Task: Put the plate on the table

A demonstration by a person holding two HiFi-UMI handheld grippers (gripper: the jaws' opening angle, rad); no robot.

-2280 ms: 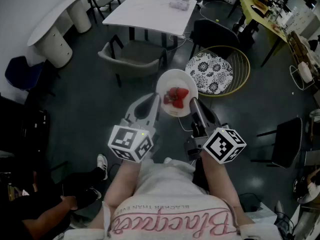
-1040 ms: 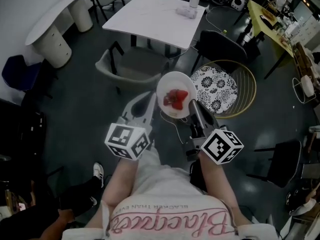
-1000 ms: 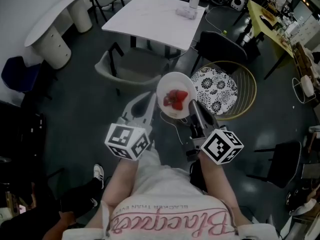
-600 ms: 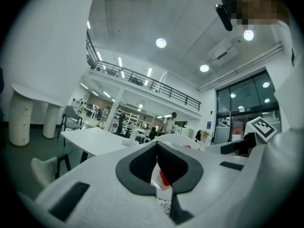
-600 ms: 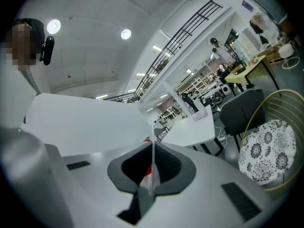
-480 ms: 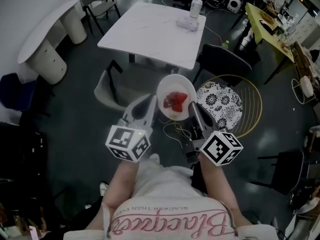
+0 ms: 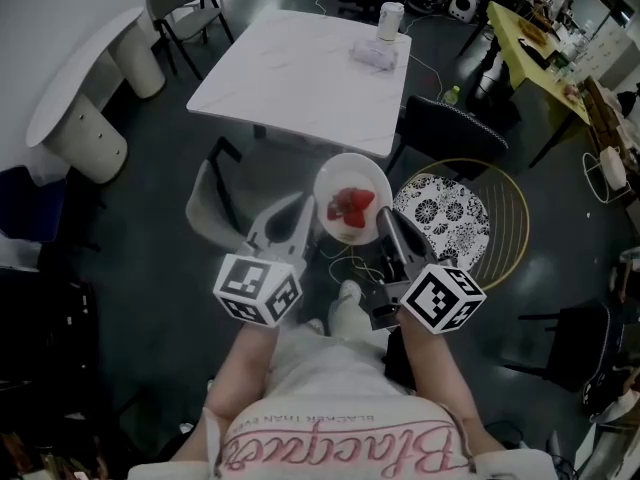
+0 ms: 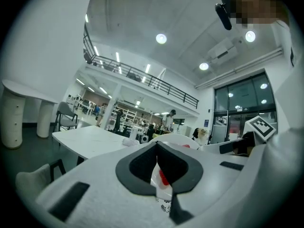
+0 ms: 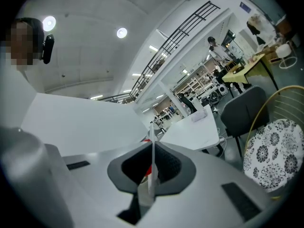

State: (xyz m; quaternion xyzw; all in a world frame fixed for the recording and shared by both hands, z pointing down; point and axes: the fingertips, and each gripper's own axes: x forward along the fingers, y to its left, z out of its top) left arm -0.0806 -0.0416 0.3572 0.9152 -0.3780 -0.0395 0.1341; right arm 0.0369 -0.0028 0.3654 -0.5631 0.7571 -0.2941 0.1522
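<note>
A white plate (image 7: 352,184) with red fruit pieces (image 7: 349,206) is held in the air between both grippers, short of the white table (image 7: 290,68). My left gripper (image 7: 309,210) is shut on the plate's left rim and my right gripper (image 7: 384,216) is shut on its right rim. In the left gripper view the left gripper (image 8: 159,175) pinches the rim, and the plate (image 8: 176,139) and table (image 8: 90,139) lie beyond. The right gripper (image 9: 151,172) in its own view clamps the thin rim edge-on, the table (image 9: 194,129) ahead.
A white cup (image 7: 389,18) and a crumpled white item (image 7: 373,54) sit at the table's far right. A grey chair (image 7: 212,203) stands left below the plate. A black chair (image 7: 450,128) and a gold wire chair with patterned cushion (image 7: 452,220) stand right.
The person has walked toward the white table, which now fills more of the head view and sits closer. The plate stays level between both grippers.
</note>
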